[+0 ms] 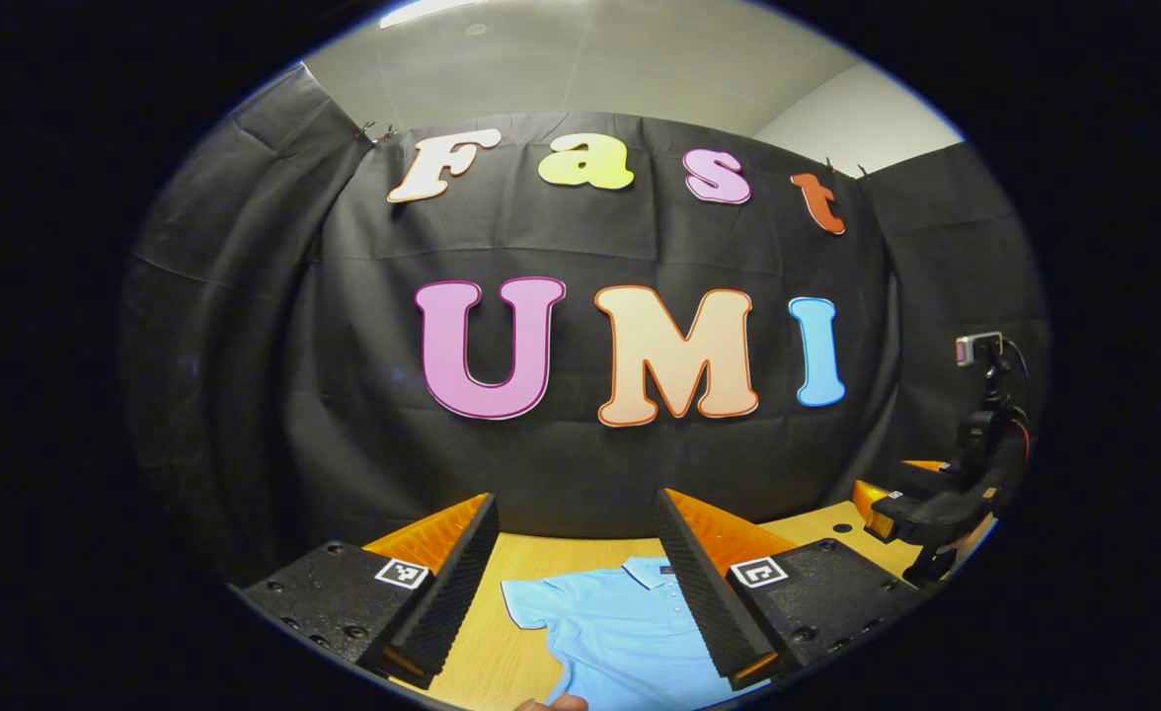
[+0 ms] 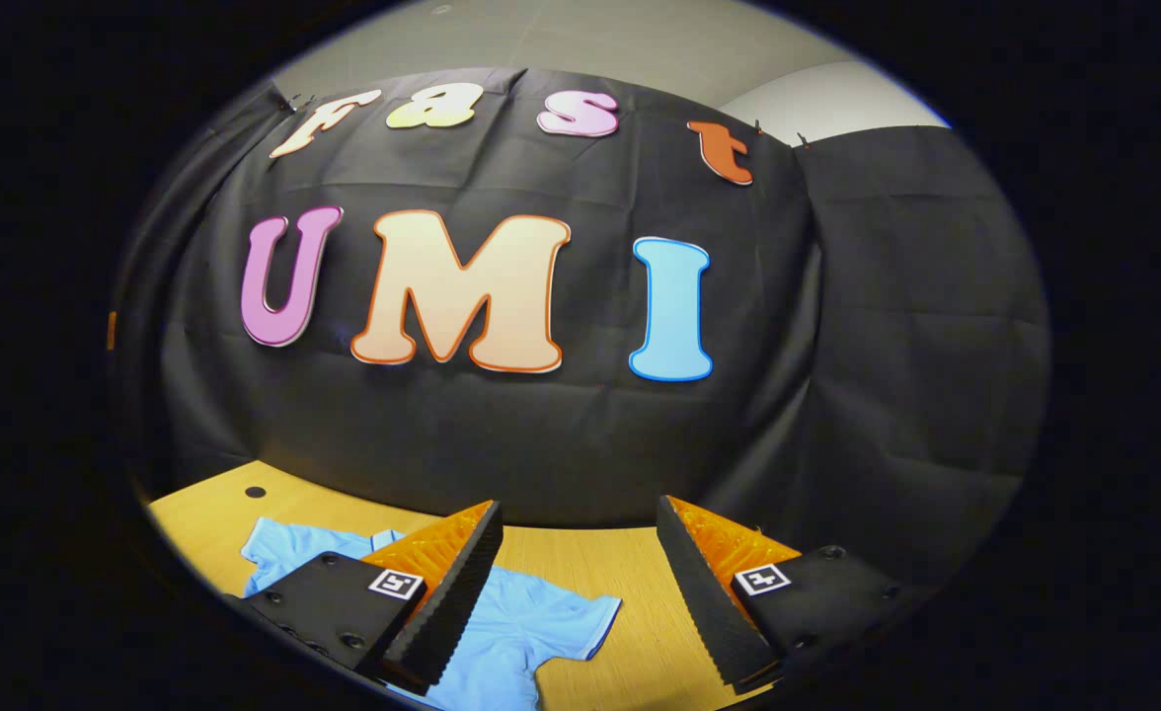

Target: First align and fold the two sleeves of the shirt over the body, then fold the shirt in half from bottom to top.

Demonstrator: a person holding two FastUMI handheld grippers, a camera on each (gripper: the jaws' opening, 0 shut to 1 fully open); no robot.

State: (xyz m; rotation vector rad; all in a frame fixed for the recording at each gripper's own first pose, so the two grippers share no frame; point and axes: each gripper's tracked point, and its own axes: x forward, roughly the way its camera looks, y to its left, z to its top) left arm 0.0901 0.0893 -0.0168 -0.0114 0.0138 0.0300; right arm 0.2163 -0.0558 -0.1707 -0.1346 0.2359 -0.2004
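Left gripper view: shirt [image 1: 620, 632] is seen flat on the table [image 1: 521, 558], sleeves unfolded. Left gripper [image 1: 576, 583] is held wide, nothing gripped. Right gripper [image 2: 576, 583] likewise wide, raised over the right sleeve [image 2: 580, 607], likely staged for sleeve pickup.

The shirt [image 1: 630, 632] lay flat on the table [image 1: 541, 555], its collar toward the cloth wall [image 1: 580, 474] that stood behind the table's far edge, one sleeve spread out to the left in the left gripper view. In that view the left gripper [image 1: 577, 592] hung above the table with its fingers apart, the shirt lying between and below them, while the right gripper [image 1: 921, 513] was held well off to the right near the table's side (a hand's edge showed at the bottom, just before the shirt). In the right gripper view the right gripper [image 2: 580, 592] was poised over the table with the shirt [image 2: 521, 632] to its lower left, partly behind its left finger [image 2: 442, 592], and bare table lay between the fingers.
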